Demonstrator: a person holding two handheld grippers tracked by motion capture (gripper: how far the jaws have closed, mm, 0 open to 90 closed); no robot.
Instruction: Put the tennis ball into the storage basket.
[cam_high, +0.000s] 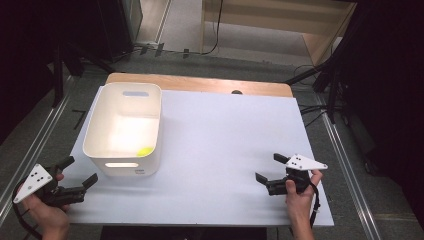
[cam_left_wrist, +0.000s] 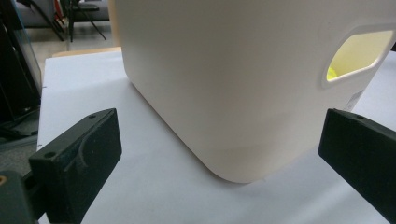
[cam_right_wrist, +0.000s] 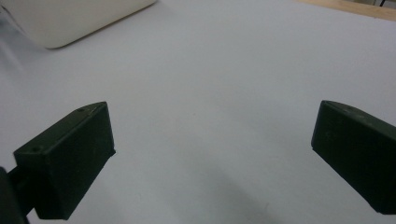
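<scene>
1. Your left gripper (cam_high: 80, 175) has its jaws spread wide, empty; the white rounded plastic bin (cam_left_wrist: 224, 84) sits just ahead of its fingertips.
2. A small yellow-green ball (cam_high: 145, 151) lies inside the bin, likely your target.
3. Your right gripper (cam_high: 268, 168) is spread too, over the bare white tabletop (cam_right_wrist: 210, 84); reach in from above the rim.

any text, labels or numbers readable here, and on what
No text can be read in these pictures.
Small label on the white bin, low on its near wall below the handle cutout: too small and blurred to read.
The same label seen from the left gripper view: faint print, unreadable.
</scene>
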